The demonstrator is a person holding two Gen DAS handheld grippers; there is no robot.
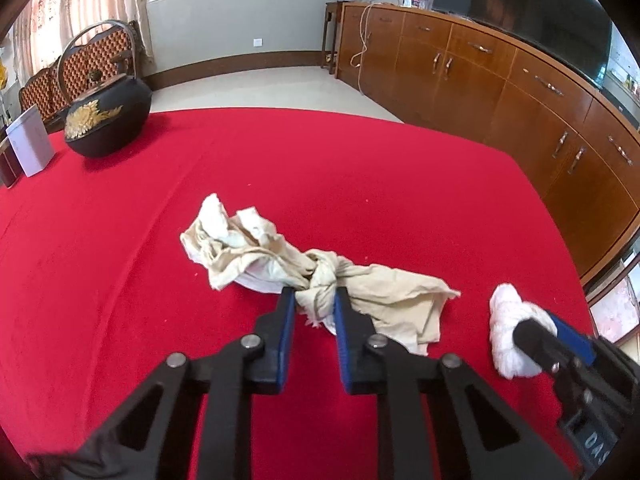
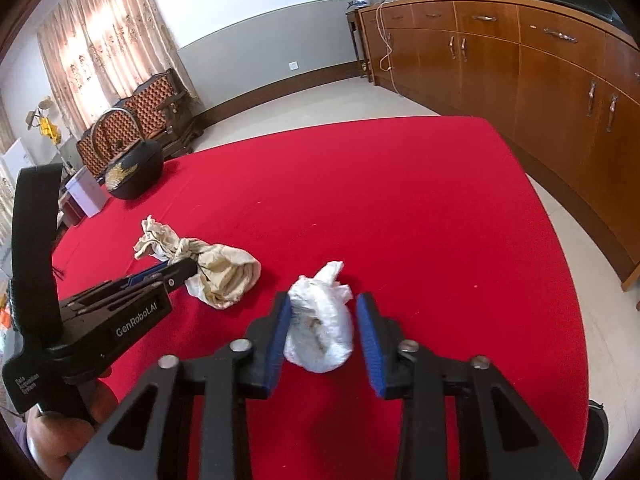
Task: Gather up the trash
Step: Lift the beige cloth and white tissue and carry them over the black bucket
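A beige rag (image 1: pixel 248 240), crumpled and knotted in the middle, lies on the red tablecloth (image 1: pixel 360 168). My left gripper (image 1: pixel 314 294) has its blue pads pressed on the knot from both sides. To the right of it is a wad of white paper (image 1: pixel 504 312), with my right gripper (image 1: pixel 536 322) clamped on it. In the right wrist view the white wad (image 2: pixel 324 328) fills the space between the pads of the right gripper (image 2: pixel 322 300). The left gripper (image 2: pixel 180 267) reaches into the beige rag (image 2: pixel 228 268) from the left, held by a person's hand (image 2: pixel 60 432).
A black teapot (image 1: pixel 108 120) with a gold flower and a hoop handle stands at the table's far left, next to a white box (image 1: pixel 30 140). A long wooden cabinet (image 1: pixel 520 92) with a dark screen above runs along the right. A wooden chair stands behind the teapot.
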